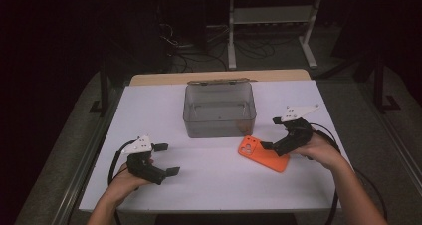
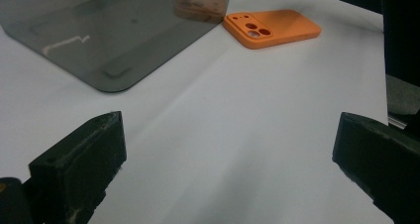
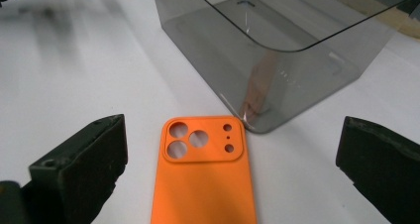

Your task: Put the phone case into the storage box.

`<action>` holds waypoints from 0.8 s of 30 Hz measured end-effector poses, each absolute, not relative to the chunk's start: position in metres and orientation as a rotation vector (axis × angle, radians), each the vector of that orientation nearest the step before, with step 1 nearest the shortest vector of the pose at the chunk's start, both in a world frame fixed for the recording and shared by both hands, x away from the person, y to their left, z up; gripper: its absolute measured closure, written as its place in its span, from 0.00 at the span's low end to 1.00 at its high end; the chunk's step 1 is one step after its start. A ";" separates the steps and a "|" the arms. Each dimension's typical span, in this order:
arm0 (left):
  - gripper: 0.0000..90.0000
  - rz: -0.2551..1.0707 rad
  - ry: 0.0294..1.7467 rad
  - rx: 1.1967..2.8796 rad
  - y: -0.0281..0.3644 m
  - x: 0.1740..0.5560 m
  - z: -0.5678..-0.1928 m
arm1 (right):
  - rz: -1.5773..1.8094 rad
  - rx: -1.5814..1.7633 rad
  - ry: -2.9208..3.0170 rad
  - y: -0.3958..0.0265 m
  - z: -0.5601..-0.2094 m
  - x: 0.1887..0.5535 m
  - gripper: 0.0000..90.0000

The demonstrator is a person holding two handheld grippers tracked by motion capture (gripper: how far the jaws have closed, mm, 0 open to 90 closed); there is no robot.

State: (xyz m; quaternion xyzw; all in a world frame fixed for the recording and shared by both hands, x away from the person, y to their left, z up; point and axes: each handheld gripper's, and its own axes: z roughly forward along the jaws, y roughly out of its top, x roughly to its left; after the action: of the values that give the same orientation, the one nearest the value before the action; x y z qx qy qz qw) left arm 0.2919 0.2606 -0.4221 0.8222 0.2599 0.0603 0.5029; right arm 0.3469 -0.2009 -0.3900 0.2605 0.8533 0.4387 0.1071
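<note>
From the high view, the left gripper (image 1: 167,159) is held low over the near left part of the white table (image 1: 149,100), the forearm coming in from the bottom edge, its jaws spread and pointing right. The right gripper (image 1: 271,133) hovers at the right side, wrist bent inward, jaws spread above the near end of the orange phone case (image 1: 261,152). The case lies flat, back up, just in front of the smoky clear plastic bin (image 1: 219,110).

In the left gripper view, the jaws stand wide apart over bare table, with the phone case (image 2: 277,28) well ahead beside the bin's (image 2: 99,30) corner.

In the right gripper view, the open jaws flank the phone case (image 3: 204,184), its camera cut-outs toward the bin (image 3: 277,50). I cannot tell whether anything lies inside.
</note>
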 end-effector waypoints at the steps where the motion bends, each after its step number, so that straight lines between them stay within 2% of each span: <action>1: 0.00 0.146 0.627 1.986 0.261 0.292 -0.422 | 1.288 0.769 2.515 -0.201 -0.390 0.346 0.00; 24: 0.00 0.149 0.623 1.988 0.261 0.292 -0.422 | 1.194 0.769 2.558 -0.201 -0.406 0.340 0.00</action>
State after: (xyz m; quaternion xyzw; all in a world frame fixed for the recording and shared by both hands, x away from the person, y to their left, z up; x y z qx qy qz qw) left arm 0.2916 0.2612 -0.4222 0.8230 0.2581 0.0617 0.5023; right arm 0.3398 -0.2015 -0.4060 0.2614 0.8692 0.4056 0.1077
